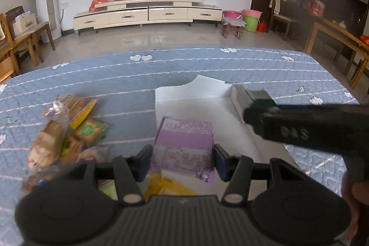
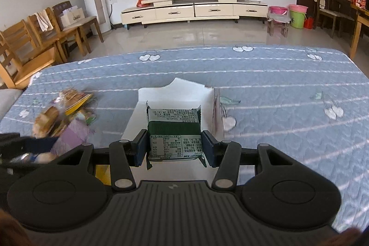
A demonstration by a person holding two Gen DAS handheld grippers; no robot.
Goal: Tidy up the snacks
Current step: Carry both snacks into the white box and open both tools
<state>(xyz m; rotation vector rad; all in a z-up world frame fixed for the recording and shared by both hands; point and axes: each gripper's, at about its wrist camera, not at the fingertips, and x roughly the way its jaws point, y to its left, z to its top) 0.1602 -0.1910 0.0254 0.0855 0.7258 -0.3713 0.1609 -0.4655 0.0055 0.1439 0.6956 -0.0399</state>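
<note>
Two snack packets are carried to the white box.

The purple packet is clamped by the left gripper, the green packet by the right gripper, both above the box; lowering and release seem next, with the pile left of it.

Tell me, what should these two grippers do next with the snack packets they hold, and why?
Probably lower and release. The right gripper is shut on the green foil snack packet, the left gripper on the purple snack packet, and both hang over the open white cardboard box.
</note>
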